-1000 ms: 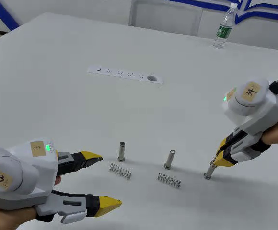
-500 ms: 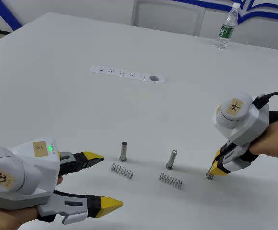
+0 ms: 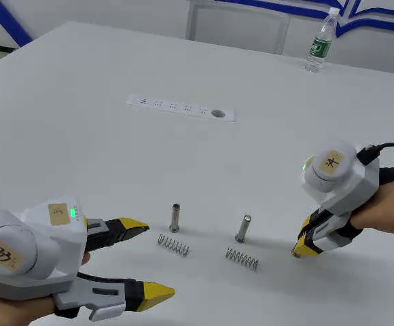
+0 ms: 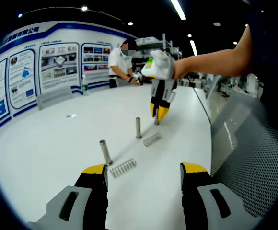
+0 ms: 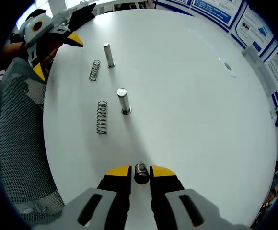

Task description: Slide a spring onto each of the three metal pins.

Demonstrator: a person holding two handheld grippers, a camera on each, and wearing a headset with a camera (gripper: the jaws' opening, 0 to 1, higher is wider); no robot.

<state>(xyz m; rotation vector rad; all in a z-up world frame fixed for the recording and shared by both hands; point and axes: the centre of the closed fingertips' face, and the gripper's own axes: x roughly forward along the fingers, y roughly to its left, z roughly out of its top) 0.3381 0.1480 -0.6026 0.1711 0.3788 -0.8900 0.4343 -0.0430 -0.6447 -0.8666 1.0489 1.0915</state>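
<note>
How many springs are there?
3. The left spring lies by the left pin, the middle spring by the middle pin, and the third spring sits between the right gripper's jaws.

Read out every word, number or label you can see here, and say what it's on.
"33", handwritten, reading unsure: sticker on the left gripper.
Handwritten mark, not legible: sticker on the right gripper.
Green bottle label: too small to read.
Wall posters: print too blurred to read.
</note>
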